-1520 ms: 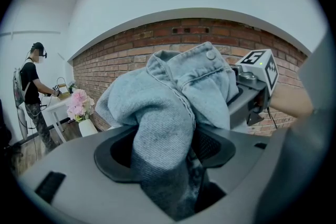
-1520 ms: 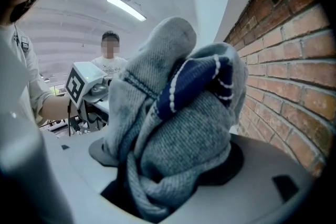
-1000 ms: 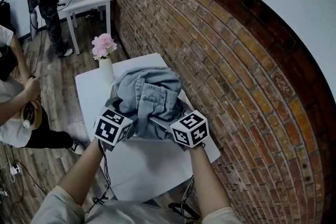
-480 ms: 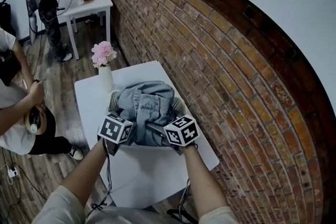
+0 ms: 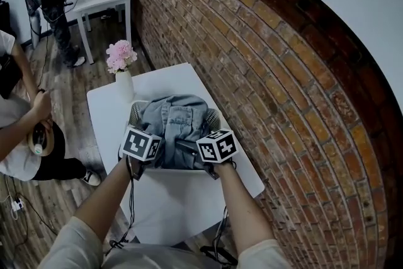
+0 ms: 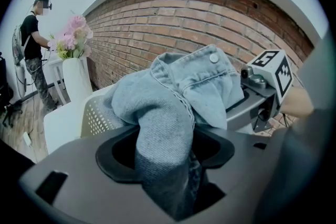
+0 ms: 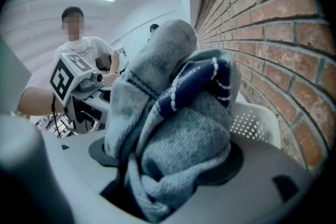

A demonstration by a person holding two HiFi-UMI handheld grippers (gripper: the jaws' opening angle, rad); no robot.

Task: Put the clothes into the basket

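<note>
Head view — clothes (image 5: 177, 120) in basket (image 5: 135, 114)

We see the clothes (image 5: 174, 120), a crumpled bundle of pale blue denim and dark striped knit, mounded above the rim of a white perforated basket (image 5: 134, 113) at the middle of the table (image 5: 107, 111).

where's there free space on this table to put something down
The widest bare patch is the near end of the table, between the basket and its near edge. A smaller one lies beyond the basket, between the vase and the brick wall. The middle is crowded: the basket heaped with clothes.
</note>
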